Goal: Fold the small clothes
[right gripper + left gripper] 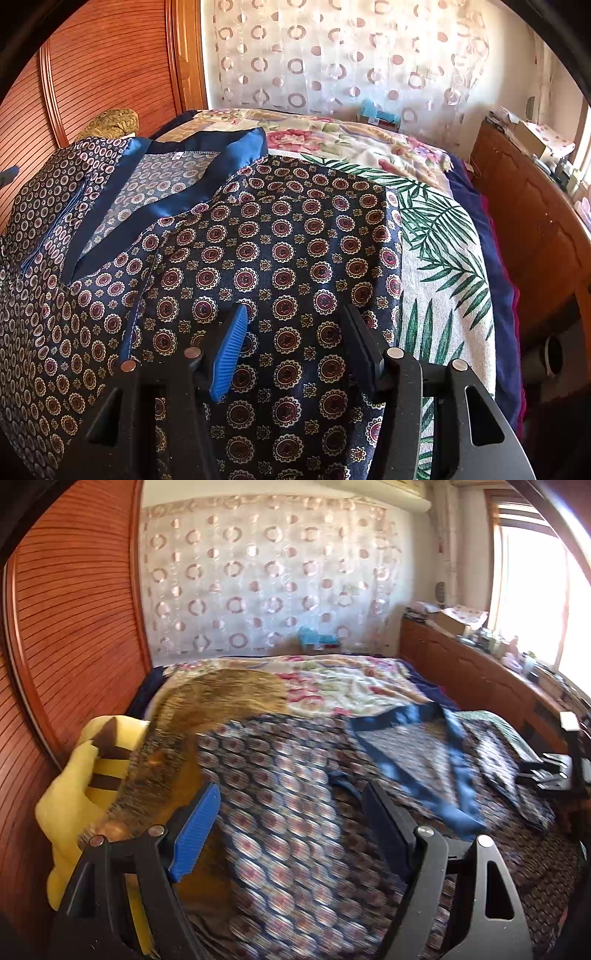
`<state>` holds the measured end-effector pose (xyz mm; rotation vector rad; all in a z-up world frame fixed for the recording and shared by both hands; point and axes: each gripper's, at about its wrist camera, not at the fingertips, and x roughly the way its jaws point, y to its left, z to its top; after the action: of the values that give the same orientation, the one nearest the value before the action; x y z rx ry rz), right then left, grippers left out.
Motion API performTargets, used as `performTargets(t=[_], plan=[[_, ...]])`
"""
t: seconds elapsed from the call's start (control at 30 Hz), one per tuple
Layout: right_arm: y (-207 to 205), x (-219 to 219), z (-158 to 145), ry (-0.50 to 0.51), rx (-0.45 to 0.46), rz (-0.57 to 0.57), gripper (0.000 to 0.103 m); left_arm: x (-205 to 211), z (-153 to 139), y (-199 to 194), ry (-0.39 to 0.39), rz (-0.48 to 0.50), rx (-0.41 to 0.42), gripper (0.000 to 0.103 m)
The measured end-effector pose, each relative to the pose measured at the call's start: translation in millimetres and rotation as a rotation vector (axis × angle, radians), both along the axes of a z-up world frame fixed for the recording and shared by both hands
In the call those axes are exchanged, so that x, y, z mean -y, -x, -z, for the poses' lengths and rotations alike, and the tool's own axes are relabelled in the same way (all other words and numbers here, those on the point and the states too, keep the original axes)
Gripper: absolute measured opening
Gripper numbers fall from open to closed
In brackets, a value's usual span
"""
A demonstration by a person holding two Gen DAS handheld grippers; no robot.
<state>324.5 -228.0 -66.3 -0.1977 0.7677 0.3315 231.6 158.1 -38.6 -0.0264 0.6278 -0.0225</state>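
A dark blue patterned garment [280, 251] with a shiny blue collar band [207, 144] lies spread on the bed; its right side is folded inward. It also shows, blurred, in the left wrist view [295, 775]. My left gripper [291, 808] is open and empty above the garment's left part. My right gripper [295, 325] is open and empty just above the garment's right half. The right gripper also shows at the edge of the left wrist view [550, 770].
A palm-leaf towel [443, 258] and a floral blanket [332, 140] cover the bed. A yellow plush toy [85, 775] and a brown cushion [221, 694] lie at the left by the wooden wardrobe [74, 627]. A wooden cabinet [535, 221] runs along the right.
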Motion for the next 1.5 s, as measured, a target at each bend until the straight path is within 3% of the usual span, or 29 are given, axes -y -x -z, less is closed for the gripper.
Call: performTargets(t=[0.27,0.4,0.5,0.67,0.87,1.0,1.07,1.13,1.23,1.33,1.5], plan=[[0.9,3.8,-2.5,0.004,0.0,-0.008,0.06,-43.7,17.3,-48.0,0.067,-0.068,-0.096,0.07],[0.4,4.5,-5.1,-0.017,-0.021,-0.007,0.06,-50.9,27.4,-59.5,0.062,-0.076,-0.154,0.057],[3.0,6.9,-20.1,-0.098,-0.012,-0.039,0.06,-53.9,32.0,-63.1,0.061,-0.073,-0.181,0.046],[-15.7,14.3,-41.9,-0.058,0.034,-0.021,0.06,-55.3,33.6,-65.4,0.062,-0.069,-0.195,0.045],[-70.2,38.3,-25.6,-0.012,-0.042,0.073,0.059,-59.9,35.9,-71.4,0.116,-0.058,-0.227,0.045],[-84.8,42.4,-13.4,-0.049,-0.074,0.079,0.059,-57.8,34.3,-72.8,0.113,-0.04,-0.232,0.023],[-86.0,39.1,-13.5,-0.05,-0.068,0.071,0.054,-54.5,31.8,-72.6,0.097,-0.032,-0.226,0.018],[-84.9,32.2,-13.1,-0.023,-0.056,0.055,0.036,-51.9,30.0,-72.4,0.081,-0.03,-0.22,0.009],[-86.1,22.7,-14.5,-0.009,-0.062,0.019,0.011,-46.3,22.2,-67.8,0.066,-0.03,-0.189,0.005],[-82.1,21.6,-17.0,0.015,-0.039,0.022,0.005,-36.9,10.5,-56.6,0.073,-0.018,-0.15,0.004],[-50.2,29.0,-45.8,-0.047,0.055,0.038,0.004,-7.1,-17.3,-22.1,0.084,0.064,-0.075,0.004]])
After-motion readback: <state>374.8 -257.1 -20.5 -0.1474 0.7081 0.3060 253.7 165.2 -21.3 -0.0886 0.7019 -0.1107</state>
